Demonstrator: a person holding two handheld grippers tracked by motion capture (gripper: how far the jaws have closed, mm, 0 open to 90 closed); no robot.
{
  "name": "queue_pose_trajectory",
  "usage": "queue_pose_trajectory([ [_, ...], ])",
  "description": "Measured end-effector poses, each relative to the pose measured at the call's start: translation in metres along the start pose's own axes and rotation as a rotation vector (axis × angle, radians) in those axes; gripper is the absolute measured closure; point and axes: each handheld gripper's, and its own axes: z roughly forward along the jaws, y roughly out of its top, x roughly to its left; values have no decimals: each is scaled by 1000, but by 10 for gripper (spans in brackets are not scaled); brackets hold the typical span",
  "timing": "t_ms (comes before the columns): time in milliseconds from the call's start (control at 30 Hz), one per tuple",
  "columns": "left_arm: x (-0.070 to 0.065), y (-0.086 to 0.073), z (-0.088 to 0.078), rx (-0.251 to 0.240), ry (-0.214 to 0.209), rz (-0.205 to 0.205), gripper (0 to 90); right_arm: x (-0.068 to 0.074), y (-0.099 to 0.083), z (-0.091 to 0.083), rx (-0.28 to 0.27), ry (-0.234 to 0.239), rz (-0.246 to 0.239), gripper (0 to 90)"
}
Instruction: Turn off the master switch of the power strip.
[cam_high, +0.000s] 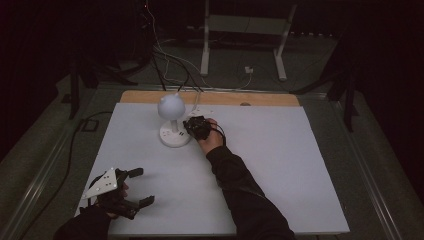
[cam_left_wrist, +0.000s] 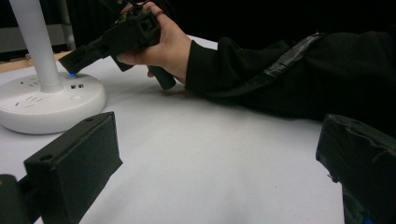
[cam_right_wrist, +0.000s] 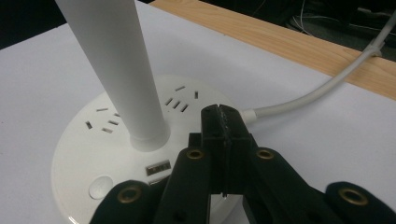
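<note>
Right claw (cam_right_wrist: 224, 122), jaws together, presses on lamp base (cam_right_wrist: 88, 154); blue light (cam_left_wrist: 71, 74) lit. Left claw (cam_high: 137, 187) apart, idle. Withdrawal remains.

My sleeves (cam_left_wrist: 289, 70) are black, the right one creased and faintly shiny along a seam. Both grippers are black — the left gripper (cam_high: 134, 187) carries a grey three-cornered plate (cam_high: 102, 182) dotted with screws, the right gripper (cam_right_wrist: 224, 128) shows brass-ringed screw holes on its blocky linkage arms.

Glossy white plastic lamp base (cam_right_wrist: 93, 154), smooth matt white tabletop (cam_high: 270, 165), bare wood strip (cam_high: 210, 97) behind.
</note>
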Motion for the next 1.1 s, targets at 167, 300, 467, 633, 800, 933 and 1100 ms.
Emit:
queue_pose_trajectory([
  [167,0,0,0,-1,0,0,2,0,0,1,4,-8,-3,900],
  [300,0,0,0,-2,0,0,2,1,-1,1,0,-7,-10,900],
  [467,0,0,0,-3,-1,-1,2,0,-2,2,0,-12,-6,900],
  [633,0,0,0,-3,-2,-2,2,0,-4,3,-6,-5,-4,900],
  [800,0,0,0,-1,-2,-2,2,-1,-4,3,-8,0,1,900],
  [933,0,0,0,-2,-2,-2,2,-2,-5,4,-16,2,3,900],
  [1100,0,0,0,-1,-4,-2,2,-2,-4,4,-10,1,13,900],
])
